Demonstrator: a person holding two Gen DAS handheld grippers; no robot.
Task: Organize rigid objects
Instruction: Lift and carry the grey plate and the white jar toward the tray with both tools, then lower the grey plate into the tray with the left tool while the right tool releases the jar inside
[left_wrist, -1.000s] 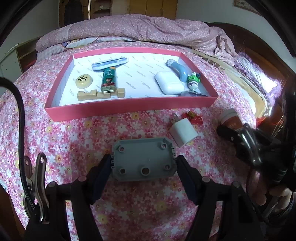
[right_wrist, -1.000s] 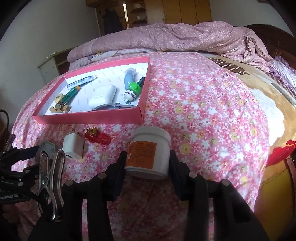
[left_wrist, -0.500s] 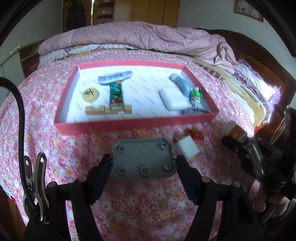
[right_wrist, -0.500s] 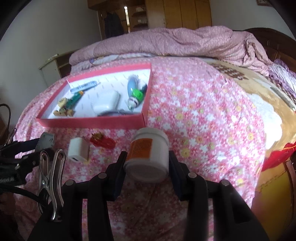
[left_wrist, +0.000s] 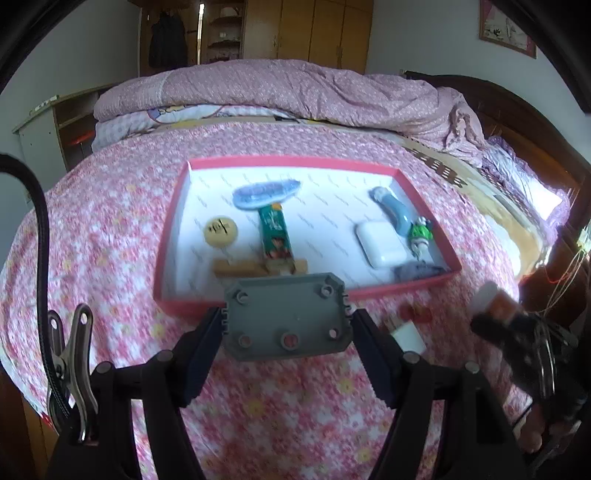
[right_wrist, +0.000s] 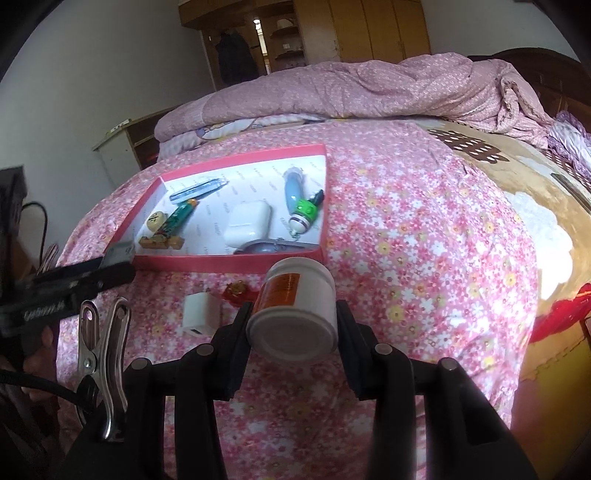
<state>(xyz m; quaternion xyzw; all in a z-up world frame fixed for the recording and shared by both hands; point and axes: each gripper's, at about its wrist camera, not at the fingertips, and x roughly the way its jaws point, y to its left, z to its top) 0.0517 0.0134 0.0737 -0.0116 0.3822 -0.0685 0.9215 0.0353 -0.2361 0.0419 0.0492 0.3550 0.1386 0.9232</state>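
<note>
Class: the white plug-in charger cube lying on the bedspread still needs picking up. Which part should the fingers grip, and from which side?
Grip the charger cube across its two flat opposite side faces, coming from above, because the faces are parallel and its top is uncovered.

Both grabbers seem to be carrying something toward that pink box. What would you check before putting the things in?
1. Left gripper clamped on the grey plate: ok.
2. Right gripper clamped on the white jar: ok.
3. Bare floor in the pink box for the plate, mid-box between the green lighter and the white case: ok.
4. Room for the jar as well: cannot tell.
5. Left on the bedspread: white charger and red trinket: not ok.
</note>
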